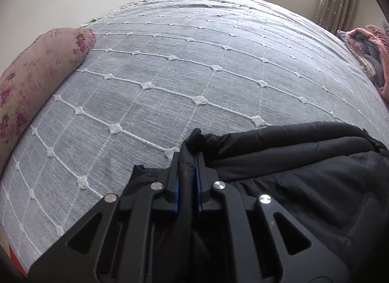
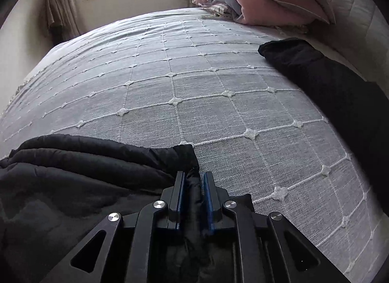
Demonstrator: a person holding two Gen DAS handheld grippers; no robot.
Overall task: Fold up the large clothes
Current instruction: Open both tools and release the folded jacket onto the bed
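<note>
Black padded garment [image 1: 291, 156] lies bunched on the bed [image 1: 170, 76]. Left claw [image 1: 187, 161] and right claw [image 2: 194, 178] each clamp an edge. Soft, bulky, probably slippery; grip seams.

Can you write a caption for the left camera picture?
Left gripper pinches a puffy black quilted jacket over a grey grid-stitched bedspread.
</note>
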